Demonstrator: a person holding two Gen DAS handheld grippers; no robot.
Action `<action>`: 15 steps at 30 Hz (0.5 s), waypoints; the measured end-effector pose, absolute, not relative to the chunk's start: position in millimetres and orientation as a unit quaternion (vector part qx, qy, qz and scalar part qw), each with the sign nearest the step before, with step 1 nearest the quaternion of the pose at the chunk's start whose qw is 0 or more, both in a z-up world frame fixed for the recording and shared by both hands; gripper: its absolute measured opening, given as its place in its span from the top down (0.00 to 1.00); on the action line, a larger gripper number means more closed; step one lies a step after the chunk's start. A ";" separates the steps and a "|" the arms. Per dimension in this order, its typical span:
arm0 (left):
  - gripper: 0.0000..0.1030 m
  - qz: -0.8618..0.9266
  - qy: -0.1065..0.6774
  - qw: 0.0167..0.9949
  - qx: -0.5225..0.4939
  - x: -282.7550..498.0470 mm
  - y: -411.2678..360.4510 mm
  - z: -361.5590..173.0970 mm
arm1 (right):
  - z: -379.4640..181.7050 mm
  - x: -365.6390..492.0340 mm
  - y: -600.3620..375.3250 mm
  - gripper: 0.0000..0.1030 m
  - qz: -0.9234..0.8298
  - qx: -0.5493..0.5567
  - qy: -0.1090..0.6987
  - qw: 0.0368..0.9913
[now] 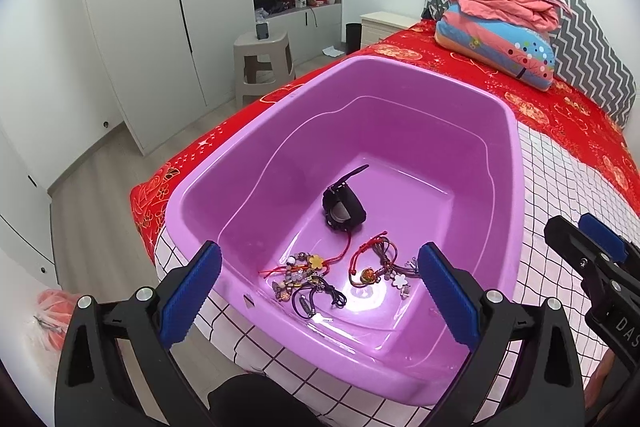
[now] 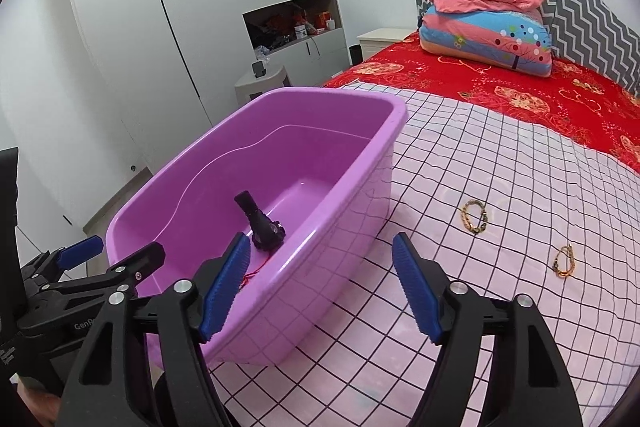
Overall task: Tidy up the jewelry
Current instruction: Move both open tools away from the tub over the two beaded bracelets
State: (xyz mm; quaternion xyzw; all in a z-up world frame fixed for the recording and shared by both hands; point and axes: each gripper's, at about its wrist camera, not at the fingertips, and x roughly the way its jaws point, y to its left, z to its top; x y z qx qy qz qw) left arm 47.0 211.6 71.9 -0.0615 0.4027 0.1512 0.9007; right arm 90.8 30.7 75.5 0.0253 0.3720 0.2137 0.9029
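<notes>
A purple tub (image 1: 400,83) sits on the bed's checked sheet (image 2: 500,167). At its bottom, in the lower middle of the left wrist view, lie a black watch (image 1: 344,207) and a tangle of cord bracelets (image 1: 340,275). Two gold bracelets remain out on the sheet at the right of the right wrist view: a chain (image 2: 475,216) and, nearer the lower right, a smaller one (image 2: 564,261).

The left hand-held gripper (image 1: 320,291) hangs over the tub's near edge, jaws wide and empty. The right hand-held gripper (image 2: 320,287) stands wide too, nothing between its pads, straddling the tub's right wall.

The step in hand looks like fetching the gold pieces. It would go best to swing the right hand-held gripper right, tip its fingers down at the nearer bracelet, and pinch the band itself without bunching the sheet, since thin links on soft cloth slip easily.
</notes>
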 end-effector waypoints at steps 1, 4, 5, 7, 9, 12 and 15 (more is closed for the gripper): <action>0.06 0.151 0.401 0.901 -0.060 45.5 210.0 72.3 | 76.1 89.2 28.0 0.30 0.211 0.024 0.370 0.905; 0.06 0.151 0.399 0.903 -0.055 42.7 206.2 73.7 | 77.0 86.3 19.6 0.30 0.206 0.028 0.367 0.907; 0.06 0.151 0.398 0.903 -0.054 42.2 205.0 74.3 | 77.6 85.4 17.2 0.30 0.205 0.030 0.366 0.907; 0.06 0.150 0.397 0.904 -0.051 40.6 202.1 75.3 | 78.4 82.9 12.7 0.30 0.205 0.034 0.364 0.908; 0.06 0.147 0.397 0.905 -0.048 39.9 198.3 75.8 | 79.1 80.8 9.2 0.30 0.204 0.036 0.362 0.909; 0.06 0.142 0.398 0.905 -0.041 38.9 191.1 75.0 | 79.5 78.2 3.0 0.30 0.202 0.043 0.360 0.910; 0.06 0.138 0.398 0.906 -0.037 38.4 184.1 75.8 | 80.0 76.5 -2.3 0.30 0.201 0.048 0.360 0.910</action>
